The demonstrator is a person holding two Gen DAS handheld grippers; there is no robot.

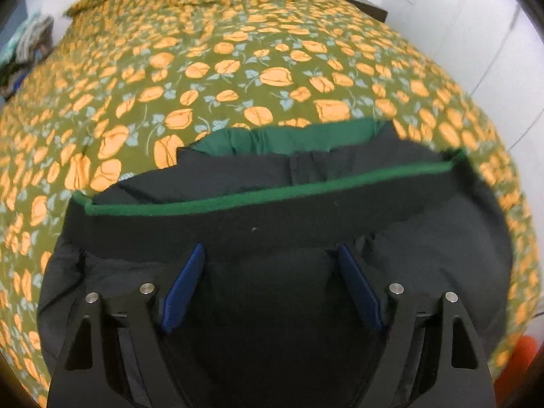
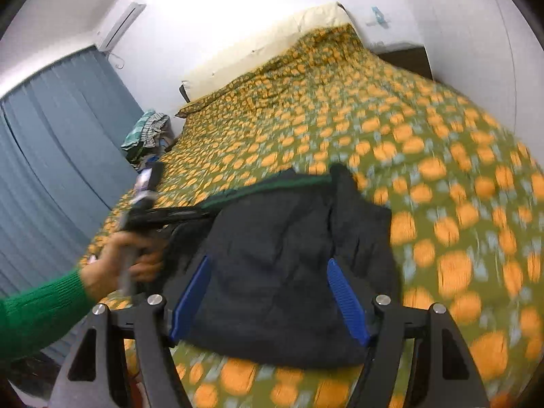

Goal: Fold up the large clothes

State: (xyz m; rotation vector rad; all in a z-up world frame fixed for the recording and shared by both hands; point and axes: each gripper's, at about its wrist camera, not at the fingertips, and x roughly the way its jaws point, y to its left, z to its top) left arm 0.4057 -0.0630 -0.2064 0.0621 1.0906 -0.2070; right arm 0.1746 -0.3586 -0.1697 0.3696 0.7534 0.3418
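A black garment (image 1: 238, 227) with a green lining (image 1: 282, 136) and a green edge lies folded on the flowered bed cover (image 1: 238, 68). My left gripper (image 1: 271, 250) hovers over its near part with the blue pads (image 1: 185, 285) wide apart and nothing pinched: it is open. In the right wrist view the same black garment (image 2: 278, 231) lies under my right gripper (image 2: 268, 261), which is also open and holds nothing. At the left of that view a hand (image 2: 112, 265) in a green sleeve (image 2: 37, 309) holds the blurred left gripper (image 2: 163, 216) at the garment's left edge.
The bed cover (image 2: 425, 136) stretches far beyond the garment to a cream pillow (image 2: 272, 40). A pile of clothes (image 2: 146, 132) sits beside the bed's left side, by a blue curtain (image 2: 51, 153). White cupboard doors (image 1: 476, 34) run along the right.
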